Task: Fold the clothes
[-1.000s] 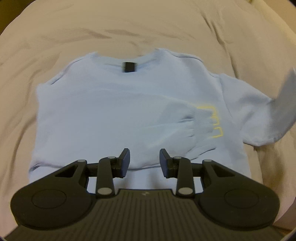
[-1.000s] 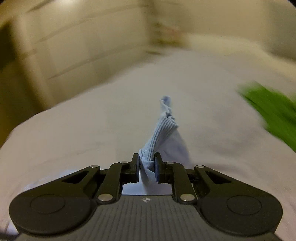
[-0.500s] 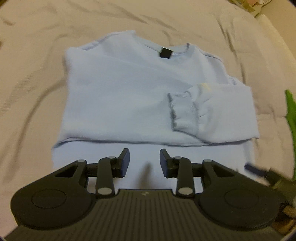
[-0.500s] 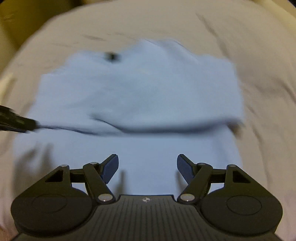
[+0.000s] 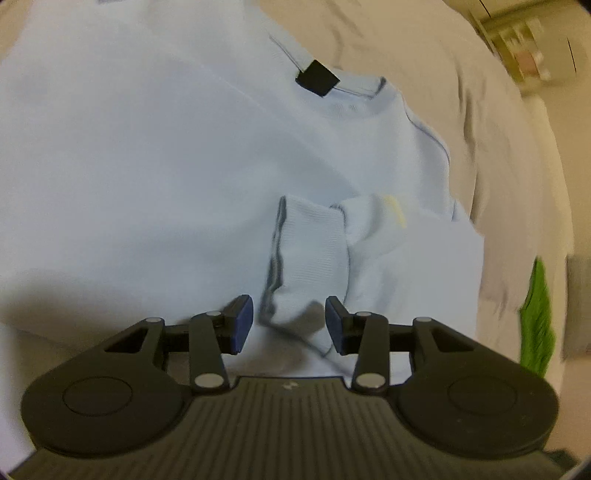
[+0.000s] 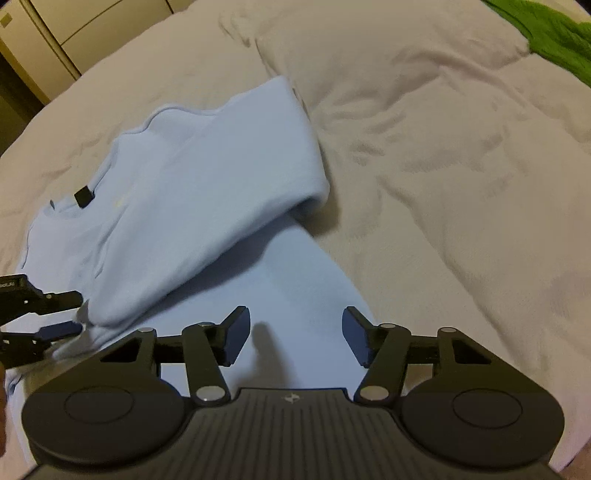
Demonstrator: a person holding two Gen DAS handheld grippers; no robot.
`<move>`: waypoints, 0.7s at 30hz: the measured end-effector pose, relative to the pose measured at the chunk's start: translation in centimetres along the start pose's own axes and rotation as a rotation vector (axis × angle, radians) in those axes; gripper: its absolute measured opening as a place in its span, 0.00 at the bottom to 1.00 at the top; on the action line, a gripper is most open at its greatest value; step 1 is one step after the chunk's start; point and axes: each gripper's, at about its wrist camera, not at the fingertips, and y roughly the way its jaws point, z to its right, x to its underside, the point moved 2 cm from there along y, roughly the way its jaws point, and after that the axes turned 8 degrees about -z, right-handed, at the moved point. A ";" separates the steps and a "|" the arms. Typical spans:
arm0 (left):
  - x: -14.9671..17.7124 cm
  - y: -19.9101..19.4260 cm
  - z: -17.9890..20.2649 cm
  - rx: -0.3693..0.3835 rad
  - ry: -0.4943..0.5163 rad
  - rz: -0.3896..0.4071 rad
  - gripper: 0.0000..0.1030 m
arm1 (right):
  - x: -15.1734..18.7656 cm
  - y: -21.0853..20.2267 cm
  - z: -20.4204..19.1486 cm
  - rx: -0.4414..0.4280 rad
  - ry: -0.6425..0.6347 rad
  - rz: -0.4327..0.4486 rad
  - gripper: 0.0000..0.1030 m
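the left gripper [image 5: 289, 323] was spread, its blue pads either side of a ribbed cuff [image 5: 310, 251] but not pressing it. that cuff ended a sleeve [image 5: 417, 258] folded across the front of the pale blue sweatshirt [image 5: 147, 166]. a yellow mark [image 5: 393, 212] showed just past the cuff, too blurred to read. farther up, a black tag [image 5: 317, 78] sat at the collar. beyond the shirt lay the beige duvet [image 5: 461, 92], with a green cloth [image 5: 535, 317] at its right edge.

the right gripper [image 6: 295, 334] was also spread, holding nothing, low over the shirt's lower part [image 6: 295, 280]; whether it touched the fabric i could not tell. the folded sleeve [image 6: 221, 192] lay slantwise across the shirt just ahead. at the left edge of this view the left gripper's [image 6: 61, 314] tips sat at the sleeve's end. the tag [image 6: 83, 196] showed farther left at the collar. the duvet [image 6: 443, 147] stretched away to the right, wrinkled, with the green cloth [image 6: 554, 33] at the far corner and pale cabinet doors [image 6: 74, 29] behind the bed.
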 end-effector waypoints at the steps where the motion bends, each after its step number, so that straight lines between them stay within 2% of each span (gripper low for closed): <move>1: -0.2 0.4 0.1 0.017 -0.026 0.000 0.31 | -0.4 0.4 0.0 0.001 -0.003 -0.001 0.57; 2: -0.3 0.6 0.3 0.029 -0.041 -0.002 0.12 | -0.7 0.5 0.1 -0.002 -0.008 0.001 0.57; 4: -0.5 0.0 1.6 0.057 -0.017 0.018 0.03 | -0.8 0.0 0.3 -0.001 -0.025 0.000 0.57; 8: -0.1 -8.5 5.5 0.101 0.204 0.264 0.00 | -2.0 0.1 0.2 0.042 -0.077 -0.028 0.56; 10: 0.3 -13.3 5.4 0.041 0.289 0.396 0.00 | -1.9 0.2 0.0 0.052 -0.097 -0.039 0.56; 12: 0.4 -16.2 3.8 -0.067 0.317 0.464 0.00 | -1.9 0.2 -0.1 0.055 -0.106 -0.043 0.56; 13: 0.2 -16.5 2.5 -0.132 0.312 0.453 0.00 | -1.9 0.2 -0.1 0.054 -0.108 -0.044 0.56; 15: 0.0 -15.4 -0.2 -0.221 0.258 0.378 0.00 | -2.0 0.4 0.0 0.048 -0.110 -0.045 0.56; 18: 0.6 -11.9 -2.7 -0.266 0.183 0.275 0.00 | -1.9 0.4 0.0 0.062 -0.127 -0.047 0.56; 21: 1.4 -10.0 -3.5 -0.298 0.146 0.255 0.00 | -2.1 -0.2 -0.5 0.094 -0.169 -0.024 0.55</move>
